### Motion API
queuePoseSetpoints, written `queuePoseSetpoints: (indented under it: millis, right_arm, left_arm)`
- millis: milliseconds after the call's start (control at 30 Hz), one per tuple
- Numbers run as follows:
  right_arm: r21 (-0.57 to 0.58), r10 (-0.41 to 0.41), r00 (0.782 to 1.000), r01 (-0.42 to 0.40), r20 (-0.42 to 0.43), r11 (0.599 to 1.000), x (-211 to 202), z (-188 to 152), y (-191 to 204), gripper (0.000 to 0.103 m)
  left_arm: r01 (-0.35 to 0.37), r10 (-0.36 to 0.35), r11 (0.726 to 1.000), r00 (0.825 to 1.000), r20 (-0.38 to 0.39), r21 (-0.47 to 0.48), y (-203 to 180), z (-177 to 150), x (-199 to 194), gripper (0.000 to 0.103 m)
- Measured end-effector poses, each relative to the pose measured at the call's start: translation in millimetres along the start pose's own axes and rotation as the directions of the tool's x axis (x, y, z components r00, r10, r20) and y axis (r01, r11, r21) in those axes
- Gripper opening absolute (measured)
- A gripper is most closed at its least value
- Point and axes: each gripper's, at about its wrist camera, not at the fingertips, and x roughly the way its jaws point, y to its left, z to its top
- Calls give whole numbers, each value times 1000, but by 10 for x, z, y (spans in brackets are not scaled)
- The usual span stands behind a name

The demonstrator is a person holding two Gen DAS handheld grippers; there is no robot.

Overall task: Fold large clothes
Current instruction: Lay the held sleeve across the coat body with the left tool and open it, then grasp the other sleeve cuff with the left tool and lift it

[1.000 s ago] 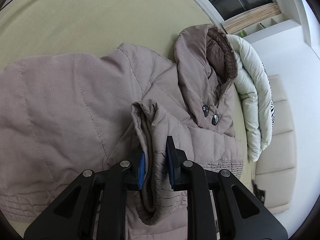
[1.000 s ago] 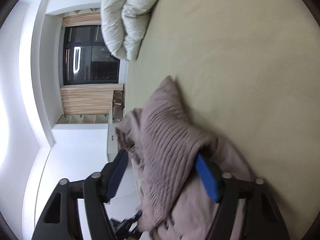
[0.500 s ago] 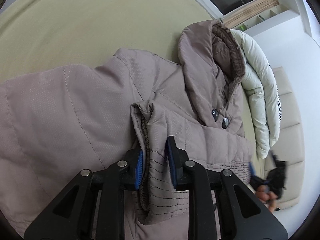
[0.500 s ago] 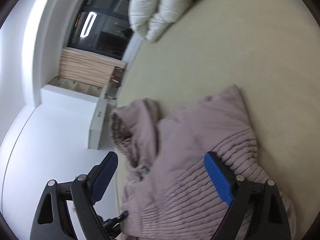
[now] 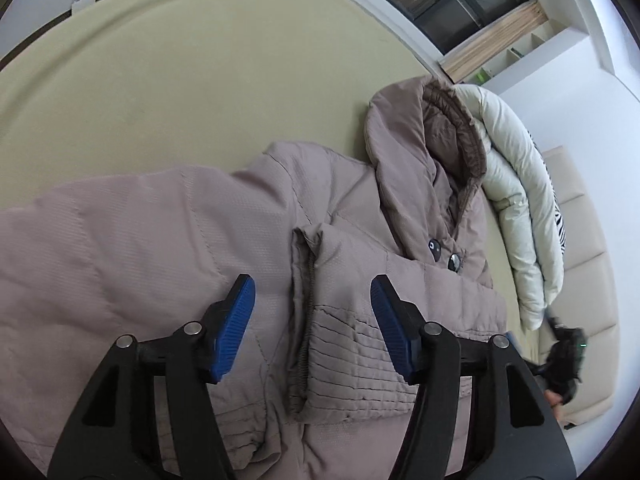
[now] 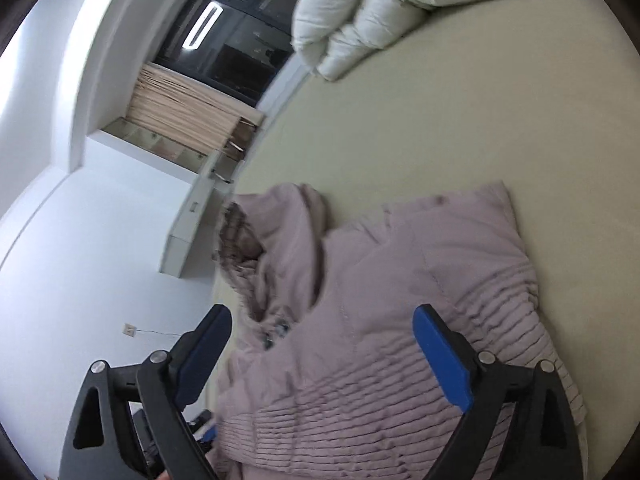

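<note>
A mauve padded hooded jacket lies on the green bed. Its hood points to the far right, and a sleeve with a ribbed cuff is folded across the body. My left gripper is open and empty, its blue pads either side of the cuff's knit edge without touching it. In the right wrist view the jacket lies below my right gripper, which is open and empty above the ribbed cuff.
A white duvet is rolled up at the head of the bed beside the hood; it also shows in the right wrist view. A padded headboard lies beyond it. A dark window and white wall are past the bed's edge.
My left gripper has opened and let go of the sleeve cuff, which now lies flat on the jacket. My right gripper, open throughout, has swung up and away over the jacket.
</note>
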Motion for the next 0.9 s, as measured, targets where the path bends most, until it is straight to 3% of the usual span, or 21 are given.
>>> queuePoseSetpoints:
  millis: [33,100,167,267,367,433,500,600,700,800,867,900]
  right_arm:
    - [16,-41,999,41,-30,999,163,-22,-168,87]
    - [-31,-33,999,33,-9,999,175,-85,-347,76]
    - [-35,-19,1000,19,-10,999,62,-80,-336,76]
    - [6,-34,999,34,17,999,-261,-94,-220,84]
    - [-24,31,996,-29,83,999,-716,-318,-8,95]
    - [-32,81,995,-79,65,996,-909,-600,122,98]
    - [-34,109,994,-108,25,994,-1004,-876,201,98]
    - [-30,123,992,-124,-35,992,-1091,-1318,258,98]
    - [3,132,987,-133,-87,991,-1093,-1703,268,98]
    - [30,120,984,-117,-134,993,-1077,-1991,267,98]
    - [34,115,981,-111,-156,993,-1094,-2114,282,98]
    - [37,113,981,-108,-156,993,-1097,-2149,299,98]
  left_arm:
    - [2,-2,1000,1000,14,-12,35,0,-65,59]
    - [20,-19,1000,999,47,-24,124,-40,-282,59]
    - [20,-19,1000,996,90,-13,279,-140,-591,59]
    - [-4,9,1000,985,170,-27,588,-425,-1183,59]
    - [-29,54,994,969,241,-109,1057,-883,-1831,59]
    - [-41,96,980,954,284,-196,1399,-1226,-2199,62]
    - [-28,128,957,935,330,-290,1710,-1534,-2497,66]
    - [3,172,911,906,387,-412,2115,-1979,-2803,84]
    - [45,163,877,909,384,-478,2396,-2171,-2850,85]
    - [142,138,801,901,411,-581,2674,-2245,-2795,85]
    - [212,110,769,885,452,-603,2813,-2227,-2765,85]
    - [232,125,739,875,467,-632,2894,-2228,-2742,85]
